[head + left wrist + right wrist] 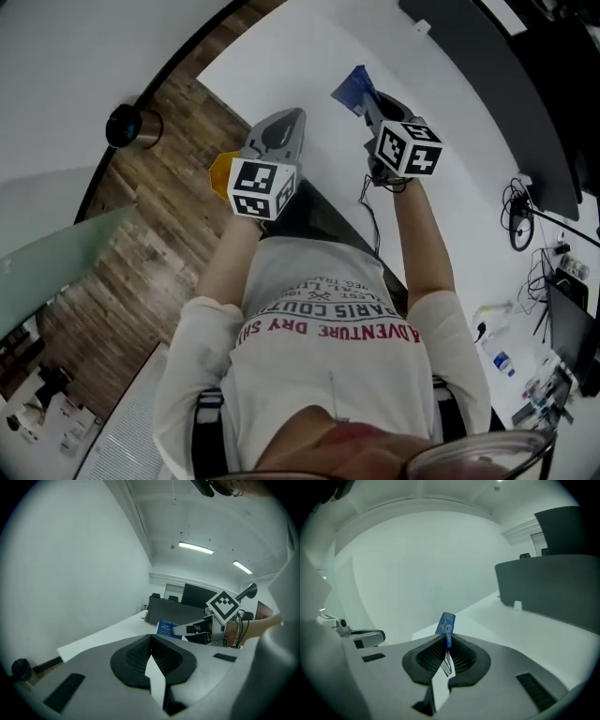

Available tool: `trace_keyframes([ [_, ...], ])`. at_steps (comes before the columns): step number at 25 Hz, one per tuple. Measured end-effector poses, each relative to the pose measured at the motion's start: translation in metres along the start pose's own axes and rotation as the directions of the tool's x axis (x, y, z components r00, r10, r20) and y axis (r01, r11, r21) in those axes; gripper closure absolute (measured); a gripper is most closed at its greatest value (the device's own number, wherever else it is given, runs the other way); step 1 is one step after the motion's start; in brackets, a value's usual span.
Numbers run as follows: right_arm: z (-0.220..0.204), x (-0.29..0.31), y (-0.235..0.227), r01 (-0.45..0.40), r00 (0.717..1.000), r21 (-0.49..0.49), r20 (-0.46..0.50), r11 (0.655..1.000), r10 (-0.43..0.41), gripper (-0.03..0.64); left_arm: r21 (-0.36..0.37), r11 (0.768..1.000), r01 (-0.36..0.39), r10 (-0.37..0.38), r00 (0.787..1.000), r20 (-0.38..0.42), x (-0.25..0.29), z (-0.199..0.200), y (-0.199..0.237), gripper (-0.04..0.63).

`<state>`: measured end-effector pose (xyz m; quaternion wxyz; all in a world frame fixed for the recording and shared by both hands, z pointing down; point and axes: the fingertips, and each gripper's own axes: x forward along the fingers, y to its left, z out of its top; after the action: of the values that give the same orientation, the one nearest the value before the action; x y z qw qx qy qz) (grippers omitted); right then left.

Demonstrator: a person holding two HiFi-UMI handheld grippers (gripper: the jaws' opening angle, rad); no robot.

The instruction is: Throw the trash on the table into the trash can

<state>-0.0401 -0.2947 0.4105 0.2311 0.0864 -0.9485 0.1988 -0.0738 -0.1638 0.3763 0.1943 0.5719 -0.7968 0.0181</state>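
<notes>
My right gripper (pixel 359 97) is shut on a blue wrapper (pixel 351 88) and holds it up over the white table (pixel 281 56). In the right gripper view the wrapper (pixel 446 623) stands upright, pinched between the dark pads (pixel 461 658). My left gripper (pixel 278 131) hangs beside it near the table's left edge, shut with nothing in it. The left gripper view shows its pads (pixel 136 656) meeting at the tip, with the right gripper (pixel 180 630) and the blue wrapper (pixel 166 628) just beyond. An orange-yellow object (pixel 220 174) sits half hidden under the left gripper.
A dark round container (pixel 127 125) stands on the wooden floor (pixel 159 216) left of the table. Black monitors (pixel 525 84) line the table's far right side, with cables (pixel 517 220) and small items near them. A white wall (pixel 417 573) lies ahead.
</notes>
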Motion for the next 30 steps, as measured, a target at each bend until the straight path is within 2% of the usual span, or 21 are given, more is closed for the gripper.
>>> trace_keyframes([
  [4, -0.022, 0.035, 0.086, -0.143, 0.988, -0.051, -0.060, 0.988, 0.139, 0.579, -0.057, 0.986, -0.159, 0.160, 0.987, 0.019, -0.065, -0.015, 0.054, 0.572],
  [8, -0.058, 0.073, 0.176, -0.281, 0.953, -0.116, -0.156, 0.953, 0.262, 0.578, -0.120, 0.947, -0.298, 0.302, 0.953, 0.023, -0.135, -0.040, 0.106, 0.572],
  [10, -0.082, 0.090, 0.221, -0.349, 0.924, -0.143, -0.217, 0.926, 0.314, 0.579, -0.165, 0.912, -0.375, 0.382, 0.924, 0.010, -0.172, -0.058, 0.133, 0.572],
  [14, -0.138, 0.124, 0.295, -0.456, 0.857, -0.175, -0.348, 0.872, 0.379, 0.579, -0.260, 0.825, -0.501, 0.512, 0.859, -0.029, -0.237, -0.098, 0.187, 0.572],
  [19, -0.223, 0.177, 0.344, -0.504, 0.800, -0.187, -0.470, 0.843, 0.374, 0.578, -0.346, 0.750, -0.564, 0.567, 0.817, -0.103, -0.279, -0.170, 0.245, 0.572],
  [23, -0.317, 0.221, 0.347, -0.529, 0.749, -0.199, -0.567, 0.825, 0.343, 0.578, -0.405, 0.691, -0.599, 0.575, 0.795, -0.194, -0.289, -0.252, 0.277, 0.572],
  [27, -0.415, 0.274, 0.333, -0.536, 0.703, -0.206, -0.646, 0.818, 0.298, 0.578, -0.414, 0.661, -0.626, 0.586, 0.775, -0.235, -0.286, -0.332, 0.309, 0.572],
  [30, -0.481, 0.304, 0.326, -0.543, 0.677, -0.211, -0.683, 0.813, 0.275, 0.578, -0.418, 0.653, -0.632, 0.578, 0.772, -0.264, -0.284, -0.392, 0.323, 0.572],
])
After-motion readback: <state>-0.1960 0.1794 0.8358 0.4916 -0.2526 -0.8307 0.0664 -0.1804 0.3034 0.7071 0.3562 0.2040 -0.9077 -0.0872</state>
